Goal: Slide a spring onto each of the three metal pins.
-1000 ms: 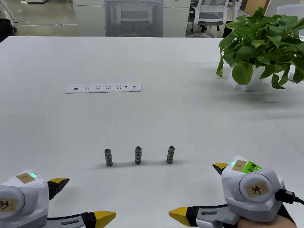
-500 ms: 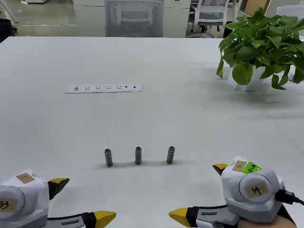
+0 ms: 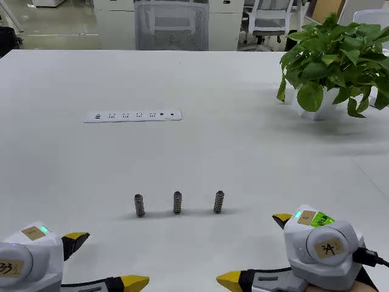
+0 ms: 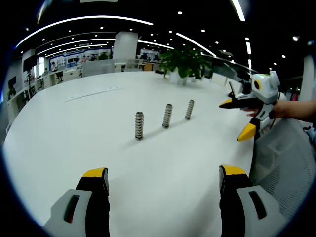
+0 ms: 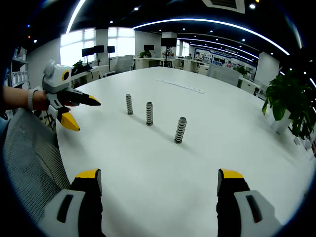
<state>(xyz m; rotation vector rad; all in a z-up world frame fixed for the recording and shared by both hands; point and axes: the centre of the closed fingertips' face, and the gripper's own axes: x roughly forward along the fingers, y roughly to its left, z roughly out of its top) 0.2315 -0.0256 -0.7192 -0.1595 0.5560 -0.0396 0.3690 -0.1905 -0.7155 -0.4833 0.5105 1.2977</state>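
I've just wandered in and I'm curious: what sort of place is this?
Most likely an open-plan office or meeting area: a large white table with a power strip and a potted plant on it, and office chairs behind.

pins inside springs (image 3: 177, 202) too small to tell, left gripper (image 3: 110, 260) and right gripper (image 3: 252, 248) cropped below

A wide white table (image 3: 255, 158) carries a leafy potted plant (image 3: 331, 58) (far right side) and a white power strip (image 3: 133, 115). Behind it stand 2 office chairs (image 3: 171, 25). Long ceiling light strips (image 5: 212, 20) glow above.
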